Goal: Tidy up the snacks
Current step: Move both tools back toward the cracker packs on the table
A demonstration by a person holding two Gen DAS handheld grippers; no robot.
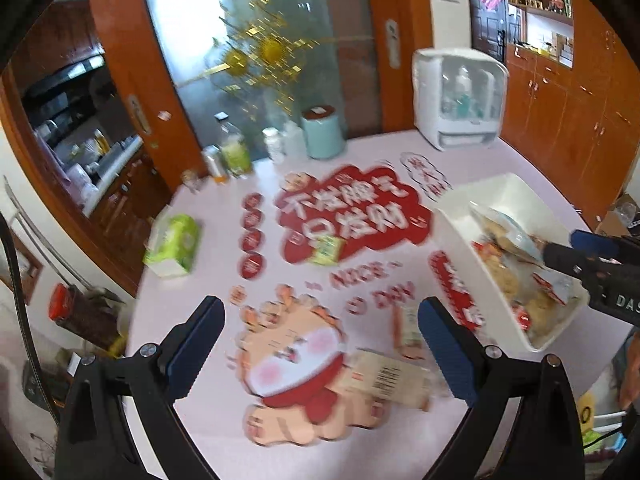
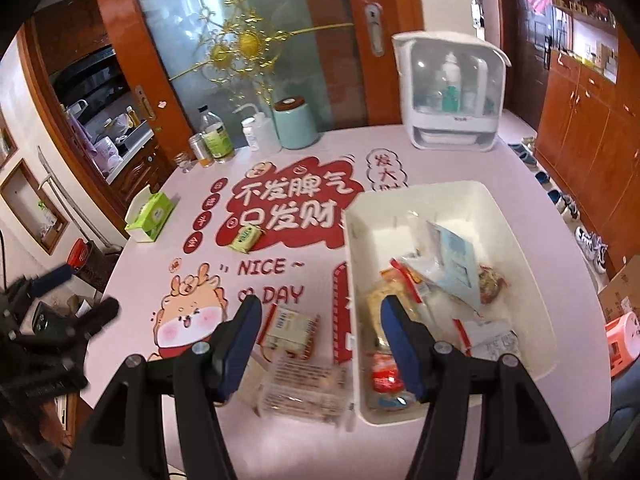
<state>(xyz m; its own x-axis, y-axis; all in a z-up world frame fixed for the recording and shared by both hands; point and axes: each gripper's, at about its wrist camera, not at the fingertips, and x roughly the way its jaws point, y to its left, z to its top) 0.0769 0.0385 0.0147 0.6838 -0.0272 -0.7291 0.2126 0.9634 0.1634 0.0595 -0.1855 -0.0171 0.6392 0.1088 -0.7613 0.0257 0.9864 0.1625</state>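
A white bin [image 2: 416, 196] on the pink table holds several wrapped snacks [image 2: 448, 268]. To its left lie a beige-and-red packet [image 2: 291, 326], a clear tray pack [image 2: 304, 392] and, farther back, a small green packet [image 2: 246, 238]. My right gripper [image 2: 320, 312] hovers open over the bin's left wall and the beige packet, with nothing between its fingers. My left gripper [image 1: 320, 320] stands wide open above the cartoon print, empty. The barcoded tray pack [image 1: 384, 376] and the slim packet [image 1: 408, 326] lie just inside its right finger. The bin [image 1: 452, 232] sits to the right, with the right gripper [image 1: 562, 246] over it.
A green tissue box [image 2: 150, 216] lies near the table's left edge. Bottles [image 2: 216, 136], a mint canister [image 2: 294, 124] and a white countertop cabinet [image 2: 452, 92] line the far edge. An orange stool [image 2: 624, 340] stands off the table at right. The left gripper [image 2: 90, 292] shows at the left.
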